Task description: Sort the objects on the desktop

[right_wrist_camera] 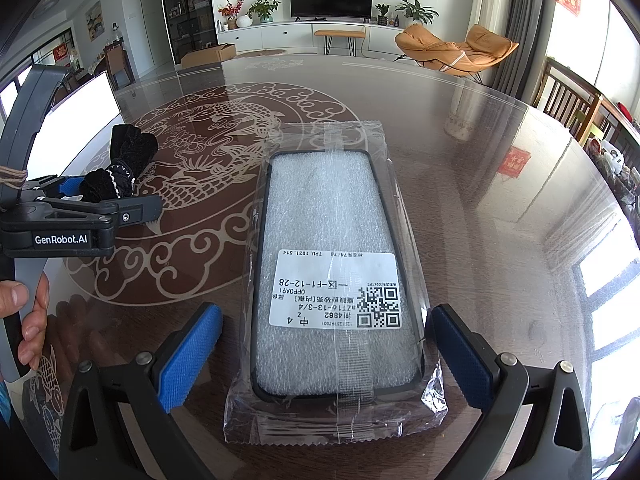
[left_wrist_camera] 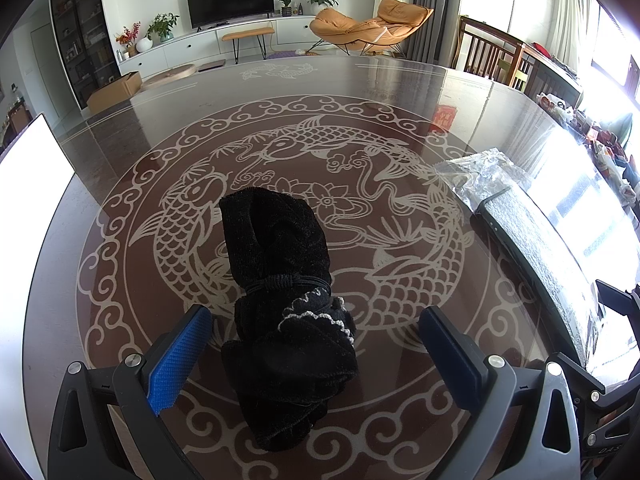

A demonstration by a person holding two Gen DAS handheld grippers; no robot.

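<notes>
A black velvet hair bow (left_wrist_camera: 280, 308) with white bead trim lies on the glass-topped table (left_wrist_camera: 360, 92) over the carp pattern. My left gripper (left_wrist_camera: 316, 332) is open, its blue pads on either side of the bow without touching it. A phone case in a clear plastic bag (right_wrist_camera: 332, 280), with a white label and QR code, lies flat on the table. My right gripper (right_wrist_camera: 328, 336) is open and straddles the near end of the bag. In the right wrist view the left gripper (right_wrist_camera: 108, 196) and the bow (right_wrist_camera: 124, 164) appear at the left.
A white sheet (left_wrist_camera: 28, 168) lies at the table's left edge. The packaged case (left_wrist_camera: 532, 232) is to the right of the bow. A person's hand (right_wrist_camera: 28, 320) holds the left gripper's handle. Wooden chairs (left_wrist_camera: 492, 56) stand beyond the right rim.
</notes>
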